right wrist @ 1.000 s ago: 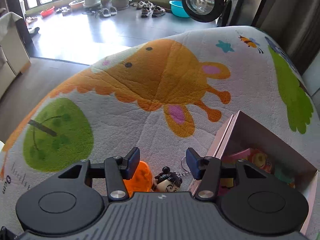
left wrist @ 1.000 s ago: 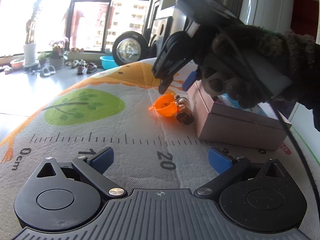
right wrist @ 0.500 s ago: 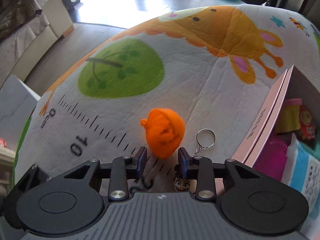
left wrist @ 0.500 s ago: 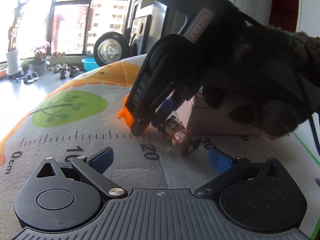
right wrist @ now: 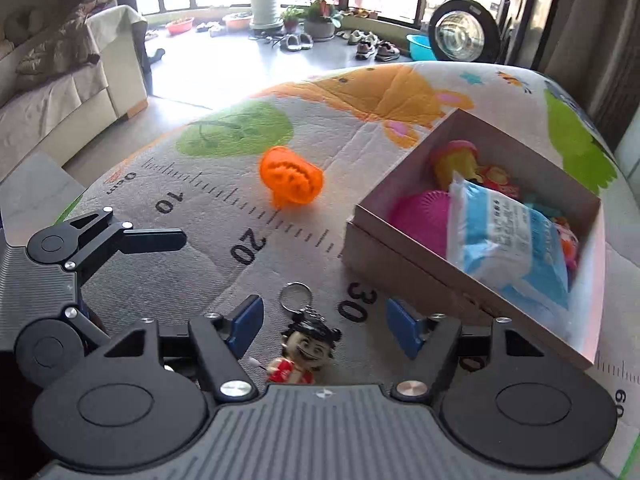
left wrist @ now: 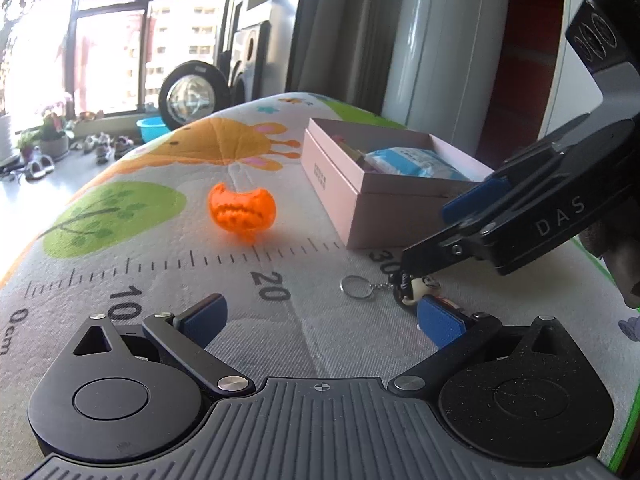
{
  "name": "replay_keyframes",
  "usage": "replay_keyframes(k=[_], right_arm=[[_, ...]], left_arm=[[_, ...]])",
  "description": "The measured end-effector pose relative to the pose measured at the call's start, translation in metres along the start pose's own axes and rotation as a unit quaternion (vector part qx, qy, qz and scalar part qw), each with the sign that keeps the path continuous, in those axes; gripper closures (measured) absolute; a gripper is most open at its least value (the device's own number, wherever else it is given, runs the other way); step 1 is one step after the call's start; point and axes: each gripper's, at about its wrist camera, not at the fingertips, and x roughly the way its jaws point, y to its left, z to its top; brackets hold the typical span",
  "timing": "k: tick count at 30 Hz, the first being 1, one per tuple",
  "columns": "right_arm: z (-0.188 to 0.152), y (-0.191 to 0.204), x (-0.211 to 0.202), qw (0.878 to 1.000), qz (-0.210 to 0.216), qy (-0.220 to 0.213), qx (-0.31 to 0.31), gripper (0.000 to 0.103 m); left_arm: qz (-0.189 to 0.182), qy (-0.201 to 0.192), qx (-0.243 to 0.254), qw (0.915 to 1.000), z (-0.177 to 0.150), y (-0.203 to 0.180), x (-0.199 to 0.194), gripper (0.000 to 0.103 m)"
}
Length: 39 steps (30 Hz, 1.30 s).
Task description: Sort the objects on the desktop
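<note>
A doll keychain (right wrist: 308,352) with a metal ring (right wrist: 296,294) lies on the play mat near the printed 30 mark. My right gripper (right wrist: 324,322) stands over it with the jaws opening. The doll is between the blue pads, which do not press on it. In the left wrist view the same doll (left wrist: 408,294) lies under the right gripper (left wrist: 428,236). An orange toy (left wrist: 242,212) (right wrist: 290,178) sits alone farther out on the mat. My left gripper (left wrist: 320,316) is open with nothing in it, just left of the doll.
An open pink box (left wrist: 340,184) (right wrist: 400,260) stands on the right of the mat, holding a blue-white packet (right wrist: 508,240) and several toys. The mat (left wrist: 160,272) ends near both grippers. Beyond it are floor, a sofa (right wrist: 60,92) and plant pots.
The right gripper drew back from the orange toy toward the near edge, bringing the doll keychain along. Its jaws narrowed, then spread wide. The orange toy now lies apart from the keychain.
</note>
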Motion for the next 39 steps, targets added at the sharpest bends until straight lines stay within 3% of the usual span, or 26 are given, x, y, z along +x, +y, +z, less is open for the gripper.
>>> replay_keyframes(k=[5,12,17,20,23,25,28,33,35,36,37,39], right_arm=[[-0.022,-0.045,0.006,0.996,-0.058,-0.036,0.061,0.023],[-0.031,-0.078,0.035,0.988,-0.026,-0.045,0.142,0.023],[-0.044,-0.053,0.022,0.991,0.038,-0.081,0.103,0.015],[-0.054,-0.033,0.017,0.991,0.062,-0.091,0.073,0.015],[-0.065,-0.007,0.013,0.992,0.071,-0.099,0.030,0.030],[-0.068,0.004,0.012,0.993,0.067,-0.099,0.009,0.056],[-0.071,-0.003,0.013,0.994,0.058,-0.095,0.018,0.063],[-0.083,-0.045,0.005,0.991,-0.020,-0.107,0.076,0.064],[-0.092,-0.063,0.002,0.988,-0.036,-0.107,0.110,0.052],[-0.096,-0.069,0.001,0.986,-0.040,-0.106,0.125,0.034],[-0.102,-0.073,-0.002,0.983,-0.044,-0.109,0.139,0.022],[-0.113,-0.080,-0.003,0.980,-0.048,-0.117,0.155,0.014]], left_arm=[[0.013,0.013,-0.011,0.9998,0.002,0.003,0.006,0.000],[0.040,0.039,-0.023,0.9982,0.003,0.004,0.012,0.000],[0.119,0.032,-0.066,0.9902,0.005,0.016,0.009,0.000],[0.150,0.048,-0.052,0.9862,0.009,0.018,0.014,0.000],[0.161,0.059,-0.034,0.9846,0.012,0.014,0.017,0.000],[0.164,0.065,-0.027,0.9840,0.013,0.012,0.020,0.000],[0.165,0.065,-0.022,0.9839,0.014,0.010,0.022,0.000],[0.163,0.049,-0.014,0.9853,0.028,0.010,0.029,0.000],[0.166,0.041,-0.013,0.9851,0.036,0.013,0.037,0.000],[0.169,0.036,-0.014,0.9849,0.041,0.013,0.041,0.000],[0.170,0.033,-0.015,0.9847,0.046,0.015,0.046,0.000],[0.173,0.029,-0.015,0.9844,0.055,0.016,0.060,0.000]])
